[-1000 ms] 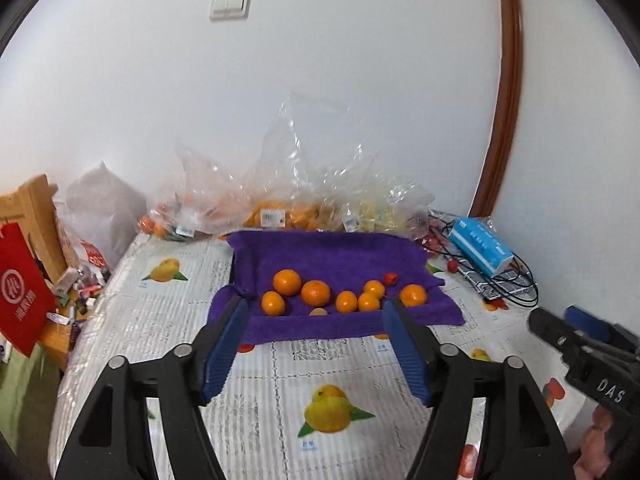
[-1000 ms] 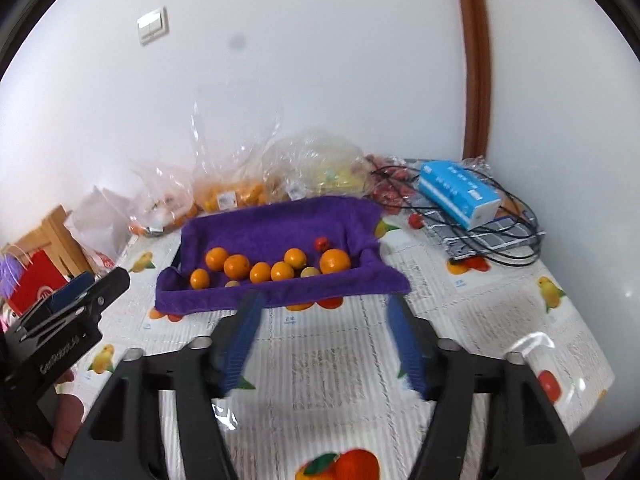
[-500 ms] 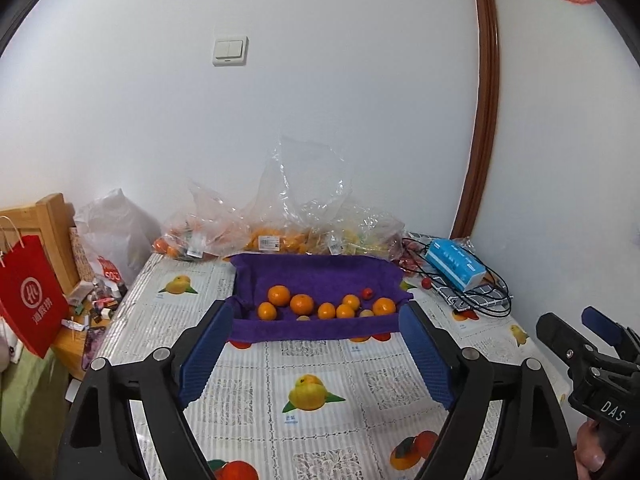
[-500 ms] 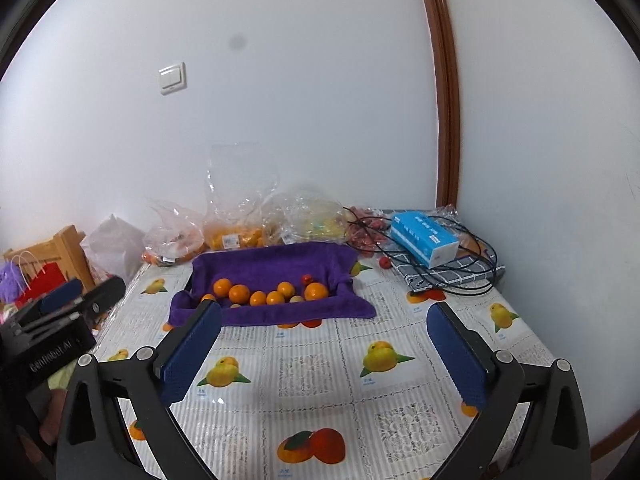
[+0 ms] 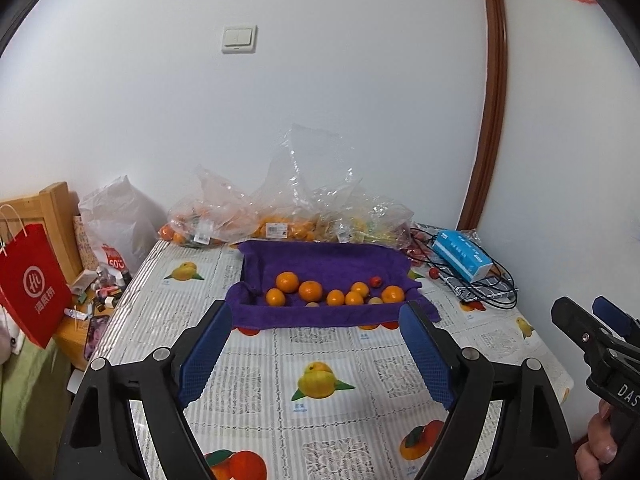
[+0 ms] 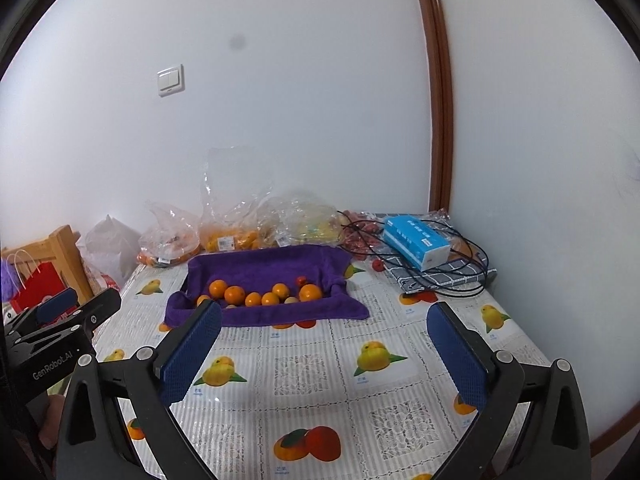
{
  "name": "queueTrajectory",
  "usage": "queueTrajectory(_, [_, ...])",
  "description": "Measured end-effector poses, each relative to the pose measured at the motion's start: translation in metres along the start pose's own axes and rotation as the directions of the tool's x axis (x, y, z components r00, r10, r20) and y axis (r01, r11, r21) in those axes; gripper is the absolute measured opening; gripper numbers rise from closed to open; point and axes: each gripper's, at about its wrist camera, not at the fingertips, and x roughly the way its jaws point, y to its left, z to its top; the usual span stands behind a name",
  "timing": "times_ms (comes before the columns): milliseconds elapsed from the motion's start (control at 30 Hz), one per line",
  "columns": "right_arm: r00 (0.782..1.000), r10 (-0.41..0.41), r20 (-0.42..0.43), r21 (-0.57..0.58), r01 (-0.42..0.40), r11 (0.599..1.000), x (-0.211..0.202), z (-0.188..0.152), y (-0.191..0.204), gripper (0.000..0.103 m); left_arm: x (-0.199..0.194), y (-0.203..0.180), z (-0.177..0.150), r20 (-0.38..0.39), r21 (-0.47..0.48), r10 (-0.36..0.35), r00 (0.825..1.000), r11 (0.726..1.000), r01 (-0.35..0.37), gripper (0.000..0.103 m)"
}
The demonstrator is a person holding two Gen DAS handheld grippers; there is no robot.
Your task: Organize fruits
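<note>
Apparently I'm done or pausing: small round oranges (image 5: 310,290) sit lined up inside the purple towel-lined tray (image 5: 320,254), while my left gripper (image 5: 316,354) and right gripper (image 6: 326,354), just widened, hang empty above the fruit-print tablecloth (image 5: 256,364).

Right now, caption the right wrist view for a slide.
Open right claw hovers over the fruit-print tablecloth, facing oranges on a purple towel near the wall.
</note>
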Motion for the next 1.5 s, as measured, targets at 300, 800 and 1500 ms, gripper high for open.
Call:
queueTrajectory(300, [1.000,0.000,-0.011,-0.010,0.000,1.000,0.004,0.000,0.009,0.101,0.001,0.005,-0.003,-0.010,-0.001,0.020,1.000,1.000,-0.020,0.085])
queueTrajectory(800, [1.000,0.005,0.002,-0.022,-0.005,1.000,0.000,0.000,0.014,0.101,0.000,-0.004,-0.002,-0.002,0.046,0.043,0.999,0.998,-0.043,0.085])
queueTrajectory(1500, [1.000,-0.002,-0.006,-0.006,0.002,1.000,0.006,-0.003,0.005,0.101,0.001,-0.003,-0.003,0.009,0.052,0.056,0.998,0.997,-0.057,0.085])
